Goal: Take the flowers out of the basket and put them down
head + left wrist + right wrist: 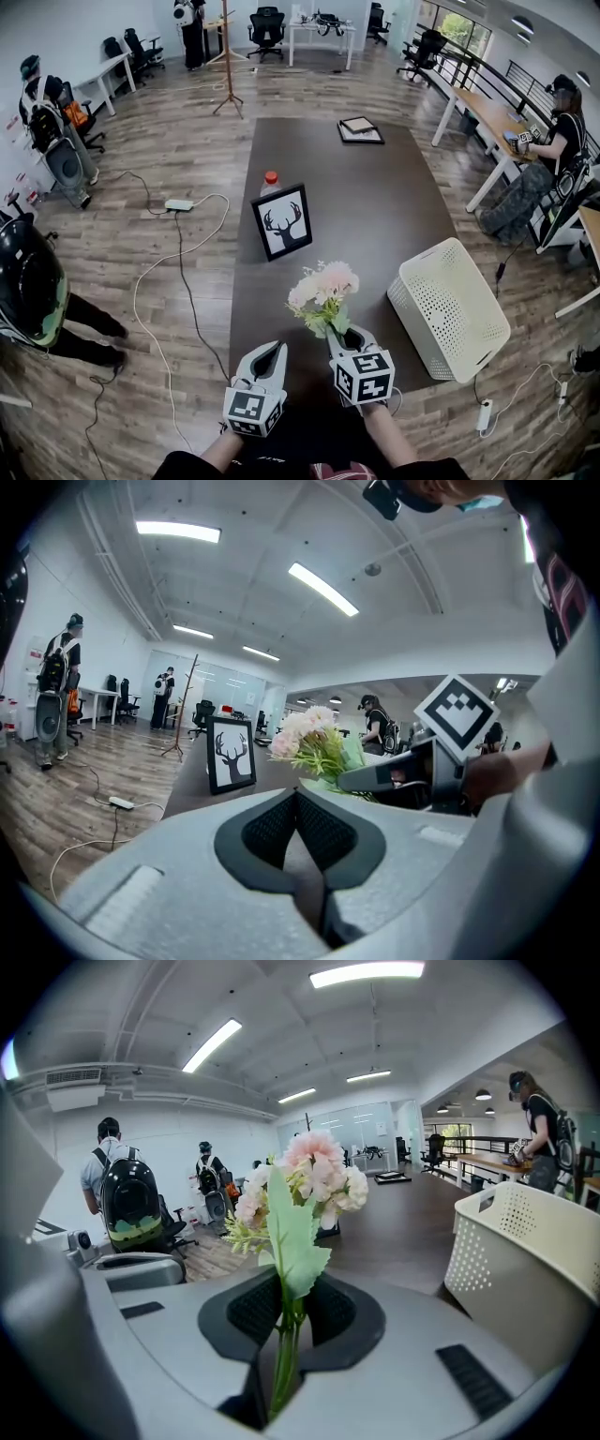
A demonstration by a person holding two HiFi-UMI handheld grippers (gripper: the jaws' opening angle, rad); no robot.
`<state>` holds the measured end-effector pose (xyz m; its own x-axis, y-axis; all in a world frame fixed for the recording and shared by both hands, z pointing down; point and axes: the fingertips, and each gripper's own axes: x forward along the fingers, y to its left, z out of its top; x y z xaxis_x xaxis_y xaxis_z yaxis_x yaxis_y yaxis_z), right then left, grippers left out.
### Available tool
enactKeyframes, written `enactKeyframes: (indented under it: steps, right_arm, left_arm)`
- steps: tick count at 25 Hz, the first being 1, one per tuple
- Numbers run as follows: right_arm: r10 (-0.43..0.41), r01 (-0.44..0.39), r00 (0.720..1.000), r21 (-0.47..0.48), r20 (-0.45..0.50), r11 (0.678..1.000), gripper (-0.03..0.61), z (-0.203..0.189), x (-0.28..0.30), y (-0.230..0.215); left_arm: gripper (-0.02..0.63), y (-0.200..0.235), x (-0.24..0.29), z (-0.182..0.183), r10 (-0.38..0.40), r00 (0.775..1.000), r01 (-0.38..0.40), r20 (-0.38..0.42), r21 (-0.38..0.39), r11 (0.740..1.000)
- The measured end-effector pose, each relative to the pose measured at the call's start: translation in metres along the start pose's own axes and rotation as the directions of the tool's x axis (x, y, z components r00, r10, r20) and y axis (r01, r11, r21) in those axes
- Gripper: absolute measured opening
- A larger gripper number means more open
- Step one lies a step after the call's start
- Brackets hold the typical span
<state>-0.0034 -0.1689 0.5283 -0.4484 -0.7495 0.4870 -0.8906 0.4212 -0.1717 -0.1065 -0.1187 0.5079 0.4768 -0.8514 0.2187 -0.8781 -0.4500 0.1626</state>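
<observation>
Square black-white markers on both tool cubes; black-framed deer silhouette print (pixel 283 222) upright on table, red-capped bottle (pixel 271 180) just behind it. Dark brown table (pixel 375 187), wood-plank floor (pixel 169 272), open office, people at far desks. Right tool (pixel 345 336) pinches pink flowers (pixel 323 289) by green stem, blooms up, above table, left of white perforated basket (pixel 450 314). Left tool (pixel 272 352) closed, nothing between pads. Right gripper view shows stem clamped between pads; head view hides that grip

Left tongs (pixel 277 347) and right tongs (pixel 341 334): pale grey shells, black ribbed pads (pixel 272 832). Each carries a white cube (pixel 251 410) with black square markers. Person's top (pixel 272 465) dark.
</observation>
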Motion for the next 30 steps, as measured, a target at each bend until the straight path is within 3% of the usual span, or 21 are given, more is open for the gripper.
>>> enactKeyframes:
  steps: [9,18,30]
  right_arm:
    - [0.009,-0.008,0.999,0.029,-0.033,1.0,0.06,-0.023,0.011,0.003]
    - [0.013,-0.014,0.997,-0.021,-0.075,1.0,0.061,-0.046,0.021,0.009]
    - [0.02,-0.018,0.991,0.02,-0.131,1.0,0.063,-0.076,0.038,0.007]
  left_arm:
    - [0.009,0.006,-0.001,-0.003,-0.002,1.0,0.002,-0.017,0.014,1.0]
    - [0.009,0.009,-0.003,-0.005,0.002,1.0,-0.002,-0.018,0.017,1.0]
    - [0.009,0.013,-0.006,-0.003,0.021,1.0,-0.021,-0.016,0.014,1.0]
